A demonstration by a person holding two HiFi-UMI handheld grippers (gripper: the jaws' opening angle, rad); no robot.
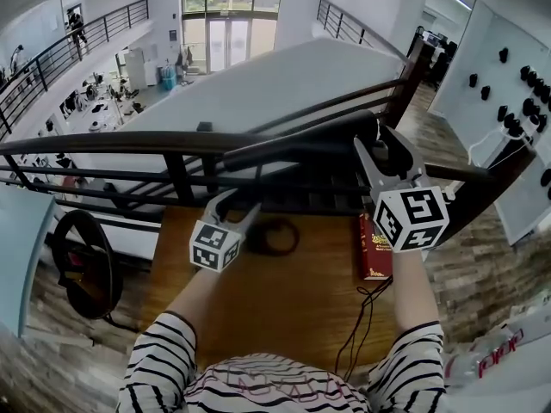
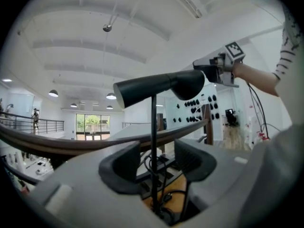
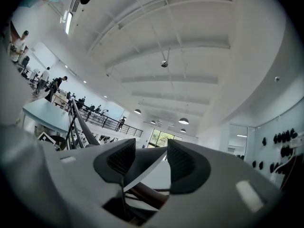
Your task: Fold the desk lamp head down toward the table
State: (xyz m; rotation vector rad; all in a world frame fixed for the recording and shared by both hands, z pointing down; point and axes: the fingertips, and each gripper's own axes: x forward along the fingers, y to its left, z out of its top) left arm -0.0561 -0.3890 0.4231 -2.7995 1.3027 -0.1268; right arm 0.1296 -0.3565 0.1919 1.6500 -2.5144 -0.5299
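Note:
A black desk lamp stands at the back of the wooden desk (image 1: pixel 284 304). Its long head (image 1: pixel 301 144) (image 2: pixel 161 87) lies about level, high above the desk. My right gripper (image 1: pixel 383 149) (image 2: pixel 212 70) (image 3: pixel 151 163) is shut on the right end of the head, whose dark body (image 3: pixel 142 167) fills the gap between the pads. My left gripper (image 1: pixel 241 203) (image 2: pixel 156 163) sits low by the lamp's foot (image 1: pixel 274 235). Its jaws stand apart with the thin upright stem (image 2: pixel 153 127) between them, touching neither pad.
A red book (image 1: pixel 374 248) lies at the desk's right side, with a black cable (image 1: pixel 362 317) running toward me. A dark railing (image 1: pixel 172 140) crosses just behind the desk, beyond it a drop to a lower floor. A round black object (image 1: pixel 82 261) stands left of the desk.

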